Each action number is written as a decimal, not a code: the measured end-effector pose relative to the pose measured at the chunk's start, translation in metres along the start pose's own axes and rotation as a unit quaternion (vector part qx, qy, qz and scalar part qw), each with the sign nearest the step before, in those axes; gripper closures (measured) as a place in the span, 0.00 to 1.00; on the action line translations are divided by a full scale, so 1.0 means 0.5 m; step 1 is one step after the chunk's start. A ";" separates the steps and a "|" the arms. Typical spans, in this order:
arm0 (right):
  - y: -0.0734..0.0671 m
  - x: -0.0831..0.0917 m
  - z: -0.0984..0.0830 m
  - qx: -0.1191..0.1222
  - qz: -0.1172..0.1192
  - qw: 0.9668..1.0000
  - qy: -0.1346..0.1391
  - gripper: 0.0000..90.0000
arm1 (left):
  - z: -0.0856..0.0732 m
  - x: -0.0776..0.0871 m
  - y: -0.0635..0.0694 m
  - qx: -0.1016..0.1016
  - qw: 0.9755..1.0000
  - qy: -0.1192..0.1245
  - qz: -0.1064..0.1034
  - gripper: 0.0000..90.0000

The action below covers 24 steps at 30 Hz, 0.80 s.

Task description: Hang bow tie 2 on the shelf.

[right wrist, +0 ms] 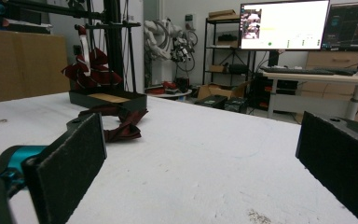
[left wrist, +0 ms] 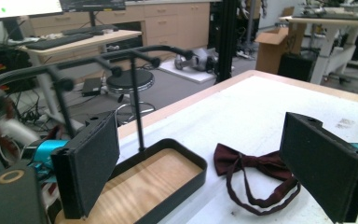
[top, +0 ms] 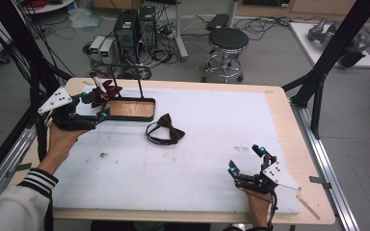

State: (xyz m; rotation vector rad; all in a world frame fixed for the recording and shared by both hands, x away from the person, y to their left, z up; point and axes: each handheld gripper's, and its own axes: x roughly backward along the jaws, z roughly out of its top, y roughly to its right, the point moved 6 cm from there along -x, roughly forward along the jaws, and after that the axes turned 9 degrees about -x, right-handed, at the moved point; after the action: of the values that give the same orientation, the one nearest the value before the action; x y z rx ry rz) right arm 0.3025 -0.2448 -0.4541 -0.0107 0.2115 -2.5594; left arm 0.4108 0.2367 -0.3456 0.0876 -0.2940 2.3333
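A dark red bow tie (top: 165, 130) (left wrist: 256, 168) (right wrist: 121, 123) lies flat on the white mat, just right of a black stand with a wood-lined tray (top: 130, 109) (left wrist: 168, 186) (right wrist: 107, 99). A second dark red bow tie (top: 103, 91) (right wrist: 91, 67) hangs from the stand's rail (left wrist: 135, 53). My left gripper (top: 94, 107) (left wrist: 209, 163) is open at the tray's left end, with nothing between its jaws. At the mat's front right, my right gripper (top: 245, 159) (right wrist: 205, 163) rests low, open and empty, facing the bow tie from far off.
The white mat (top: 212, 144) covers most of the wooden table (top: 284, 103). A black frame post (top: 318, 82) stands at the table's right edge. A round stool (top: 227, 41) and computer towers (top: 135, 29) sit on the floor beyond the far edge.
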 end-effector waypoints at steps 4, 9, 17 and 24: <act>0.001 0.000 0.000 0.001 0.000 1.000 0.001 0.01 | 0.011 -0.024 0.024 -0.011 1.000 -0.013 -0.014 0.14; 0.001 0.000 0.001 0.001 0.001 1.000 0.002 0.01 | 0.021 -0.059 0.058 -0.017 0.999 -0.036 -0.020 0.14; 0.003 0.001 0.001 -0.002 0.000 1.000 0.003 0.01 | 0.031 -0.115 0.116 -0.031 0.996 -0.064 -0.046 0.14; 0.004 0.002 0.002 -0.005 -0.001 1.000 0.006 0.01 | 0.029 -0.153 0.158 -0.026 0.994 -0.081 -0.062 0.14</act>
State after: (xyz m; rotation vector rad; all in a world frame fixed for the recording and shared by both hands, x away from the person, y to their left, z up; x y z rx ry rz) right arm 0.3028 -0.2469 -0.4536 0.0006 0.2276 -2.5611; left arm 0.4082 0.1264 -0.3578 0.2635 -0.4172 2.1967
